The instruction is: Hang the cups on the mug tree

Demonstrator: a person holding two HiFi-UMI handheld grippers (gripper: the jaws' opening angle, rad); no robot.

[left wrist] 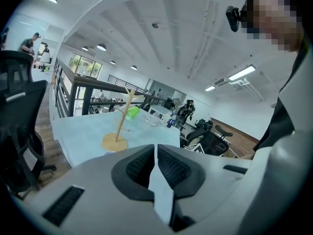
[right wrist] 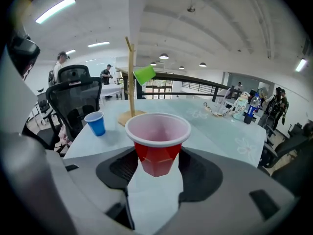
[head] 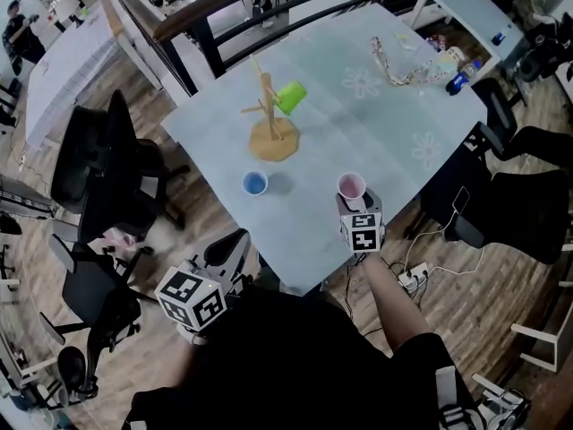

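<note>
Red cup (right wrist: 157, 153) pinched in R claw (right wrist: 156, 164), L claw (left wrist: 156, 151) jaws together, empty.

Wood-plank floor (head: 501, 267) underfoot; black office chairs (head: 94, 164) left of pale-blue, flower-printed counter (head: 394, 141); dark railing (head: 192, 16) beyond its far edge; white ceiling (right wrist: 220, 13) overhead with strip lights (right wrist: 55, 10); power strip (head: 414, 278) on floor, right.

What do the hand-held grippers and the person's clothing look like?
Both the left hand-held gripper and right hand-held gripper have pale grey shells with dark ribbed pads. Each carries a white cube printed with black square markers. The person wears a black top.
</note>
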